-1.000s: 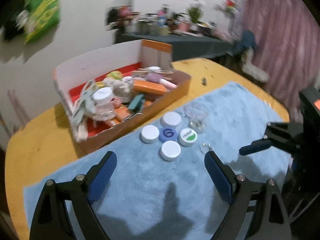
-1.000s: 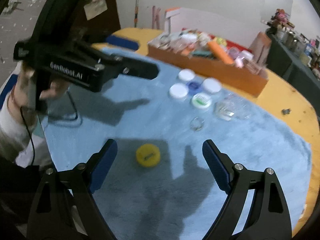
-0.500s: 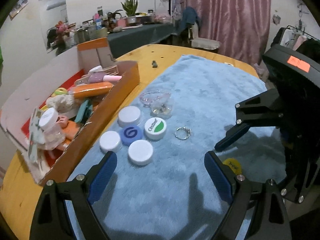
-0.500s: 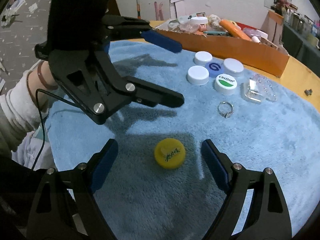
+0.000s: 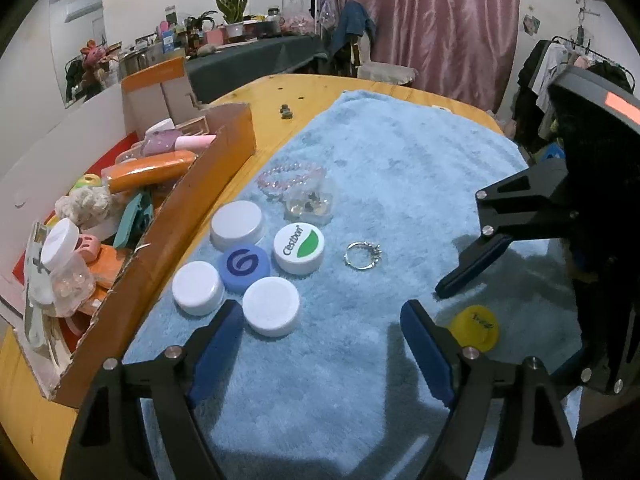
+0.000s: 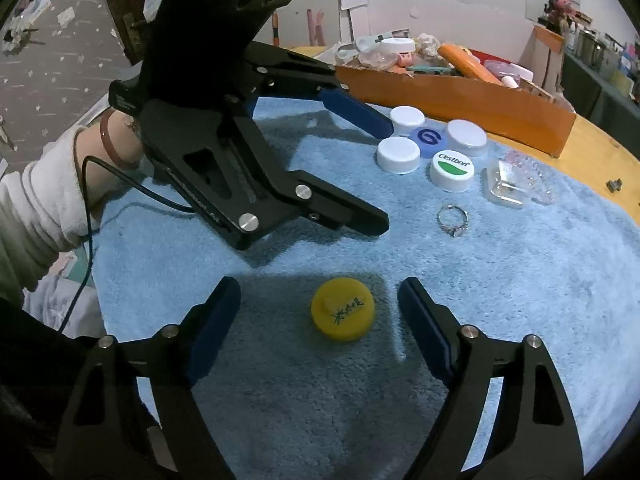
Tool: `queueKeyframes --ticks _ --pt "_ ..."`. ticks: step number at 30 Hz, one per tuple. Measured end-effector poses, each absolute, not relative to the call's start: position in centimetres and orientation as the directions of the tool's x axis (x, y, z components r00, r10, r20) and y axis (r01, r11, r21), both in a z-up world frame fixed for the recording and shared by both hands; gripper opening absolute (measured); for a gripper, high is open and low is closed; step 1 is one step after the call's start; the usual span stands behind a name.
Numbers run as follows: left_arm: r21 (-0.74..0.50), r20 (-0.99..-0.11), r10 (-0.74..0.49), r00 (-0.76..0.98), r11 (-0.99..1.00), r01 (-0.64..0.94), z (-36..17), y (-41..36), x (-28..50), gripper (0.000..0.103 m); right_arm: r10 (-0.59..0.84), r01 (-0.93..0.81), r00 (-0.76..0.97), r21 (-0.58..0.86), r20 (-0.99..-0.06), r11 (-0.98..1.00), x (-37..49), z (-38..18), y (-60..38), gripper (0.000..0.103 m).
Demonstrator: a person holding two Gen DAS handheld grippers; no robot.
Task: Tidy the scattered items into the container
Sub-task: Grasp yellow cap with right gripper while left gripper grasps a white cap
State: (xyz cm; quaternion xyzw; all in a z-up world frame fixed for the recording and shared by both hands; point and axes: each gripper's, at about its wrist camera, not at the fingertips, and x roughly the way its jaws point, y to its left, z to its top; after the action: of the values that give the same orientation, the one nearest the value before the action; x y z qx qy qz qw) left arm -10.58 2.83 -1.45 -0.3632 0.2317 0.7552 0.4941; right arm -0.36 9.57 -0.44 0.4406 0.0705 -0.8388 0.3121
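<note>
A yellow cap (image 6: 343,314) lies on the blue towel (image 6: 520,300), between the fingers of my open right gripper (image 6: 320,312); it also shows in the left wrist view (image 5: 474,326). My left gripper (image 5: 322,336) is open and empty, just short of a white cap (image 5: 271,306). Beyond lie two more white caps (image 5: 197,287), a blue cap (image 5: 245,266), a Cestbon cap (image 5: 299,249), a ring (image 5: 363,255), a clear case (image 5: 310,205) and a pink bead bracelet (image 5: 290,175). The cardboard box (image 5: 176,216), full of items, stands at the left.
The towel covers a round wooden table (image 5: 308,92). A small dark object (image 5: 285,111) lies on the bare wood beyond the box. A person's sleeved arm (image 6: 44,208) and a cable (image 6: 92,216) are at the left of the right wrist view.
Both grippers have moved down and forward. The right gripper now brackets the yellow cap. The left gripper has swung right and closed in on the cluster of caps.
</note>
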Motion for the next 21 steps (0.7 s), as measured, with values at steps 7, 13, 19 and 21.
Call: queueKeyframes --ticks 7,13,19,21 --pt "0.0 -0.796 0.555 -0.241 -0.398 -0.917 -2.2 3.3 -10.9 0.083 -0.448 0.585 -0.434 0.133 -0.782 -0.8 0.0 -0.5 9.7 0.074" --pt "-0.017 -0.795 0.562 -0.229 -0.397 -0.918 -2.1 3.3 -11.3 0.08 -0.443 0.578 -0.448 0.127 -0.776 -0.806 -0.1 -0.5 10.1 0.067" --pt "-0.025 -0.792 0.565 -0.23 -0.407 -0.913 -2.1 3.1 -11.7 0.07 -0.428 0.576 -0.463 0.104 -0.776 -0.811 -0.3 -0.6 10.3 0.062" --pt "-0.037 -0.79 0.57 -0.225 -0.411 -0.911 -2.0 2.9 -12.0 0.066 -0.419 0.575 -0.469 0.091 -0.777 -0.813 -0.3 -0.6 10.3 0.06"
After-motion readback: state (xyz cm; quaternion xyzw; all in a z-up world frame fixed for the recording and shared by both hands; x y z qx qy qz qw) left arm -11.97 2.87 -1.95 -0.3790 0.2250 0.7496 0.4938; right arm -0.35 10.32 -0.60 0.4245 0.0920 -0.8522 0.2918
